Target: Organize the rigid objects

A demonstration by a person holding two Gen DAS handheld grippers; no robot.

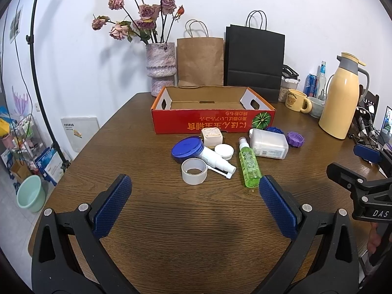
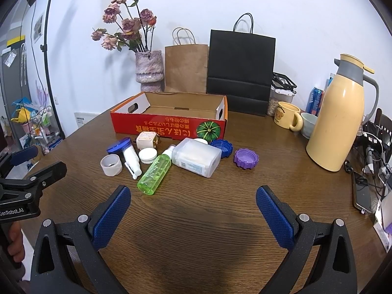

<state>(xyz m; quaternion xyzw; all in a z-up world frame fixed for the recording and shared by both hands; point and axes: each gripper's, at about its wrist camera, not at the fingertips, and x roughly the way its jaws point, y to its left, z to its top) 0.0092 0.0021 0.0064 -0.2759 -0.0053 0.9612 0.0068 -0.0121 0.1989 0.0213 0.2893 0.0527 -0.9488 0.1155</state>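
Observation:
A red cardboard box [image 1: 213, 122] [image 2: 169, 128] stands open and empty on the brown table. In front of it lies a cluster: a green spray bottle [image 1: 249, 165] [image 2: 156, 172], a clear plastic container [image 1: 268, 144] [image 2: 197, 158], a white spray tube [image 1: 218, 163] [image 2: 132, 160], a tape ring [image 1: 194, 171] [image 2: 111, 164], a blue lid [image 1: 187, 148] [image 2: 118, 145], a small white jar [image 1: 224, 151] [image 2: 147, 155], a beige cube [image 1: 212, 136] [image 2: 145, 140], a blue cap [image 2: 221, 148] and a purple cap [image 1: 295, 139] [image 2: 245, 158]. My left gripper [image 1: 194, 201] and right gripper [image 2: 193, 207] are open, empty, short of the cluster.
Behind the box stand a vase of dried roses [image 1: 161, 67], a brown paper bag [image 1: 199, 61] and a black bag [image 1: 253, 61]. At the right are a yellow thermos [image 2: 341, 115], a yellow mug [image 2: 287, 117], cans, cables and a phone [image 2: 362, 194].

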